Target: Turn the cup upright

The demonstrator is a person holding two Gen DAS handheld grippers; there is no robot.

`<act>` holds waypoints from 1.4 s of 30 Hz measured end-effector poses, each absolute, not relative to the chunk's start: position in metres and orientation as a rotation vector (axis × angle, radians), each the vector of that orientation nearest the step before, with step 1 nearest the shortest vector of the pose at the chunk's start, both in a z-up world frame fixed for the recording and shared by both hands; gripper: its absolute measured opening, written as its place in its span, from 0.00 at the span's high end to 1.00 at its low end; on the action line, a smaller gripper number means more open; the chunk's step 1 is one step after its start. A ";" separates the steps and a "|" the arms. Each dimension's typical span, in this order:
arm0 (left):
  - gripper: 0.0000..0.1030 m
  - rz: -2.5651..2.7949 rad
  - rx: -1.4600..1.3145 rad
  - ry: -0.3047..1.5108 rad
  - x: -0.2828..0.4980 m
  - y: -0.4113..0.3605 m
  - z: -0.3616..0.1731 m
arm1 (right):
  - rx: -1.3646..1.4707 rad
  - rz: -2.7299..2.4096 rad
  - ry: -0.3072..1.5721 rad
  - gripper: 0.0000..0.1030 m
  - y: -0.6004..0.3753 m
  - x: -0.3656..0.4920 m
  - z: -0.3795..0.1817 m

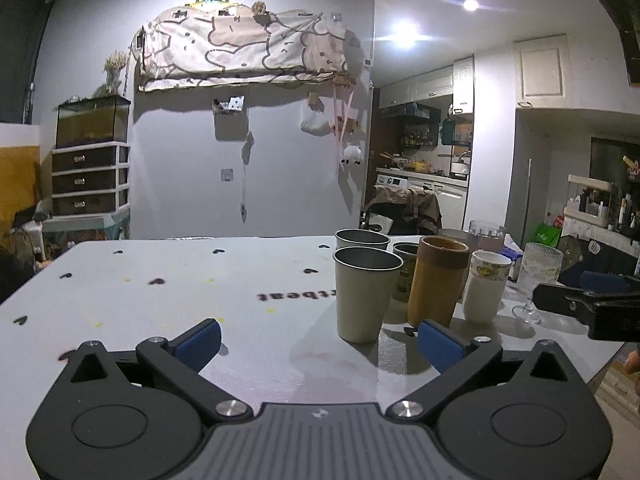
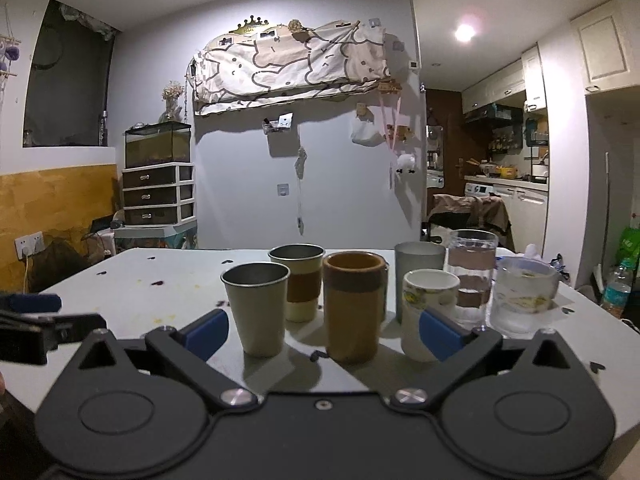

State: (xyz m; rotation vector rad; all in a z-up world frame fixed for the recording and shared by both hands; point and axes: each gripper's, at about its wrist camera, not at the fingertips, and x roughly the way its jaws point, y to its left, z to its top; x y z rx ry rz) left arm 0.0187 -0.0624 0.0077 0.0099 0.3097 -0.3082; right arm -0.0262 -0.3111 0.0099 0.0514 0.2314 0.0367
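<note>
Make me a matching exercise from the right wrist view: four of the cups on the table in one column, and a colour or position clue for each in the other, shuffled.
Things
1. metal cup
2. wooden cup
3. white patterned cup
4. clear drinking glass

Clues
A. brown, front centre between the fingers
B. see-through, back right, tallest of the four
C. front left, grey rim, pale sides
D. front right, partly behind the right blue finger pad

Pairs: 1-C, 2-A, 3-D, 4-B
</note>
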 end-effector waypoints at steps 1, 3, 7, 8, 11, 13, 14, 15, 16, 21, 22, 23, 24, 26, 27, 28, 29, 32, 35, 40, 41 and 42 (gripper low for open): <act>0.00 -0.307 0.014 0.309 0.018 -0.062 0.008 | 0.052 0.035 0.231 0.00 -0.311 -0.029 0.009; 0.00 -0.304 0.021 0.305 0.015 -0.061 0.008 | 0.048 0.036 0.231 0.00 -0.311 -0.034 0.008; 0.00 -0.295 0.025 0.300 0.010 -0.059 0.008 | 0.045 0.029 0.232 0.00 -0.309 -0.040 0.008; 0.00 -0.294 0.025 0.300 0.009 -0.059 0.008 | 0.046 0.029 0.230 0.00 -0.309 -0.042 0.008; 0.00 -0.294 0.022 0.306 0.007 -0.058 0.008 | 0.039 0.030 0.229 0.00 -0.307 -0.046 0.006; 0.00 -0.294 0.027 0.308 0.006 -0.058 0.008 | 0.034 0.035 0.234 0.00 -0.305 -0.048 0.005; 0.00 -0.295 0.028 0.309 0.006 -0.058 0.008 | 0.033 0.035 0.235 0.00 -0.304 -0.049 0.005; 0.00 -0.295 0.027 0.310 0.005 -0.058 0.008 | 0.033 0.035 0.235 0.00 -0.304 -0.049 0.005; 0.00 -0.294 0.027 0.309 0.005 -0.058 0.008 | 0.033 0.036 0.235 0.00 -0.304 -0.049 0.004; 0.00 -0.295 0.027 0.309 0.005 -0.058 0.008 | 0.033 0.036 0.235 0.00 -0.303 -0.052 0.005; 0.00 -0.295 0.028 0.308 0.005 -0.058 0.008 | 0.033 0.037 0.234 0.00 -0.303 -0.051 0.005; 0.00 -0.295 0.029 0.309 0.005 -0.058 0.008 | 0.033 0.037 0.234 0.00 -0.303 -0.051 0.005; 0.00 -0.294 0.028 0.308 0.005 -0.058 0.008 | 0.033 0.037 0.234 0.00 -0.303 -0.051 0.005; 0.00 -0.294 0.028 0.308 0.005 -0.058 0.008 | 0.034 0.035 0.234 0.00 -0.302 -0.052 0.005; 0.00 -0.294 0.029 0.308 0.005 -0.058 0.008 | 0.034 0.034 0.234 0.00 -0.302 -0.051 0.005; 0.00 -0.294 0.029 0.307 0.005 -0.058 0.008 | 0.034 0.034 0.234 0.00 -0.302 -0.050 0.004; 0.00 -0.294 0.029 0.308 0.004 -0.058 0.008 | 0.034 0.034 0.234 0.00 -0.302 -0.050 0.004; 0.00 -0.294 0.029 0.308 0.004 -0.058 0.008 | 0.034 0.036 0.235 0.00 -0.302 -0.050 0.004; 0.00 -0.294 0.031 0.306 0.004 -0.058 0.008 | 0.032 0.036 0.235 0.00 -0.302 -0.050 0.004; 0.00 -0.294 0.035 0.303 0.003 -0.059 0.009 | 0.034 0.036 0.235 0.00 -0.302 -0.051 0.004; 0.00 -0.294 0.035 0.303 0.003 -0.059 0.009 | 0.033 0.036 0.236 0.00 -0.302 -0.051 0.004; 0.00 -0.294 0.035 0.303 0.003 -0.059 0.009 | 0.033 0.036 0.235 0.00 -0.302 -0.051 0.004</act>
